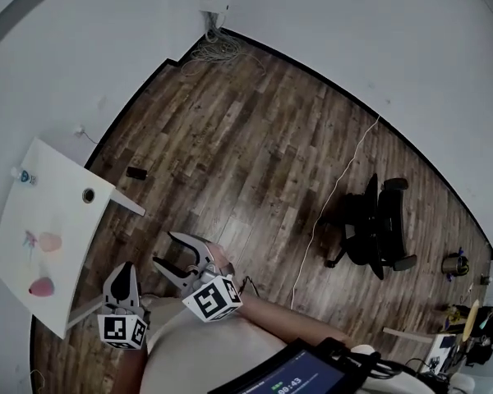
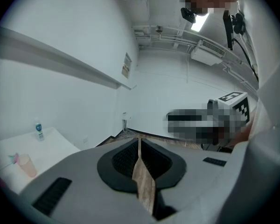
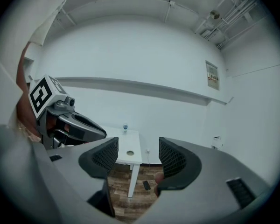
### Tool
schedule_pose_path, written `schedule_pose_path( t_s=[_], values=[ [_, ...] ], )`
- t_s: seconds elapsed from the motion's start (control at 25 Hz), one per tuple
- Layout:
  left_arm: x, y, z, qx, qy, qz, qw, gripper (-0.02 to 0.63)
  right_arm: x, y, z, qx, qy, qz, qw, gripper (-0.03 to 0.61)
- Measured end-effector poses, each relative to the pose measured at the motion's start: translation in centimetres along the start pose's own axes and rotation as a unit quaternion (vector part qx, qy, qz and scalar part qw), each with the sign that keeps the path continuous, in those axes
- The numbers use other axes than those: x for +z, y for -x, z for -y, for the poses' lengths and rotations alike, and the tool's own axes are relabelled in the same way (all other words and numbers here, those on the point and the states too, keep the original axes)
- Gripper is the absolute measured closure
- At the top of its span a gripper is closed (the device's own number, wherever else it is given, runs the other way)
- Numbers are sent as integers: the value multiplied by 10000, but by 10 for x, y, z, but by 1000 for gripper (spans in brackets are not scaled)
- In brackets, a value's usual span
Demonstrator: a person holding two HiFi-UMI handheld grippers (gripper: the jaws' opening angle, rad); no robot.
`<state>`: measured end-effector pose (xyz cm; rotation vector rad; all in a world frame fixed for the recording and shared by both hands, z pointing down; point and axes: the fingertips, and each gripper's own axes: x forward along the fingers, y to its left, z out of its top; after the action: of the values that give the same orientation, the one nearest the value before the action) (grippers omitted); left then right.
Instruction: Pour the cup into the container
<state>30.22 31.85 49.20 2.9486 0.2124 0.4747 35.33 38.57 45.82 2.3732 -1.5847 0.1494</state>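
A white table [image 1: 62,187] stands at the left of the head view. On it sit a pale pink cup [image 1: 49,241] and a lower, deeper pink vessel [image 1: 41,286]. The left gripper view shows the cup [image 2: 27,165] far off at the lower left. My left gripper [image 1: 125,269] hangs in the air beside the table's near edge, its jaws closed together with nothing between them [image 2: 139,142]. To its right my right gripper [image 1: 166,249] is open and holds nothing. The table [image 3: 130,146] shows through its gap [image 3: 136,149]. Both grippers are well short of the cups.
A small bottle [image 1: 20,176] stands at the table's far corner, near a round cable hole [image 1: 88,194]. On the wood floor are a small black object [image 1: 136,172], a white cable [image 1: 337,187] and a black office chair [image 1: 378,228]. A cluttered desk [image 1: 468,327] is at the lower right.
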Motion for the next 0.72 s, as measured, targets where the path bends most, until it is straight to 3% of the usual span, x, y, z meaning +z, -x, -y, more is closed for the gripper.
schedule_pose_path(
  t_s=[0.32, 0.72],
  values=[
    [-15, 62, -53, 1096, 419, 5, 9931, 601, 26, -48, -59, 1061, 392, 309, 9931, 299],
    [-24, 154, -112, 1791, 618, 209, 9817, 601, 59, -87, -142, 1559, 496, 365, 9858, 299]
  ],
)
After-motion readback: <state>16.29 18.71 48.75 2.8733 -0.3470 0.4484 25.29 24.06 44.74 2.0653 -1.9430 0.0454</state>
